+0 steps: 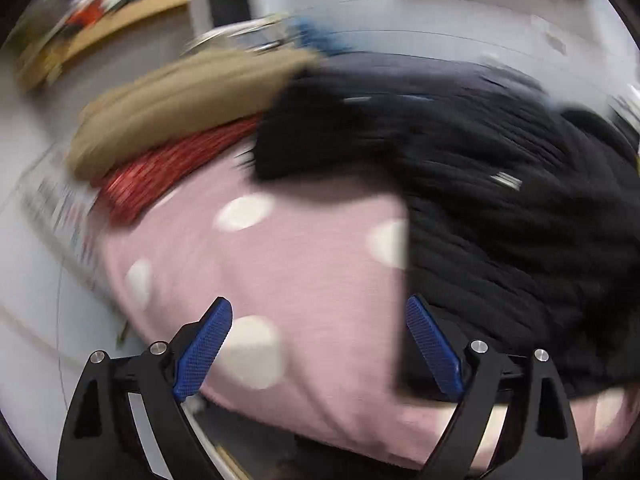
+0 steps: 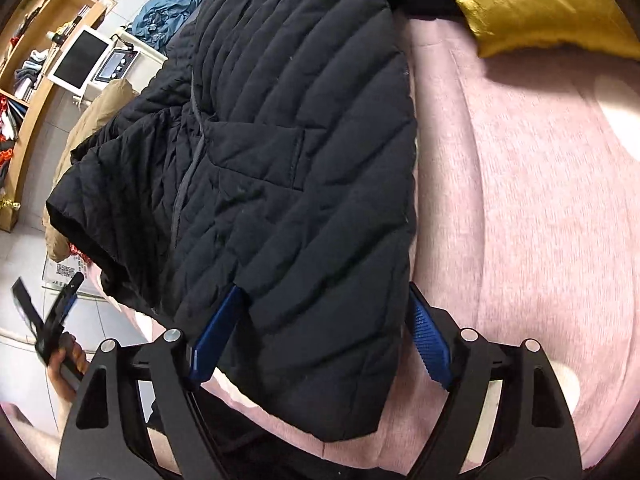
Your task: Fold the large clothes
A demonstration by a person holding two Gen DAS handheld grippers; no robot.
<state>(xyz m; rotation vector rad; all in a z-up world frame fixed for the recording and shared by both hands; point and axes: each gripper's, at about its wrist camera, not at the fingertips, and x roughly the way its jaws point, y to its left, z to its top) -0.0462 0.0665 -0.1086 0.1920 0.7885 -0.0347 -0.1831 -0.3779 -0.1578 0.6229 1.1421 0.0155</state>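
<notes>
Item I see: black quilted puffer jacket (image 2: 280, 168), stitched in horizontal channels, grey zip down the middle, flap pocket, lying spread and rumpled on pink white-spotted bedding (image 2: 520, 240), hem nearest me.

- You are finding open pink dotted bedding (image 2: 520, 220) lying right of the black quilted puffer jacket (image 2: 280, 160).
- A mustard satin cushion (image 2: 540, 4) is blocking the far corner.
- Folded tan and red clothes (image 1: 180, 120) are crowding the left.

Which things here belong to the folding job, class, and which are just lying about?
Belongs to the job:
black quilted jacket
left gripper, open over the pink spotted cover
right gripper, open, jacket hem between its fingers

Lying about:
tan garment
red cloth
yellow cushion
blue garment
</notes>
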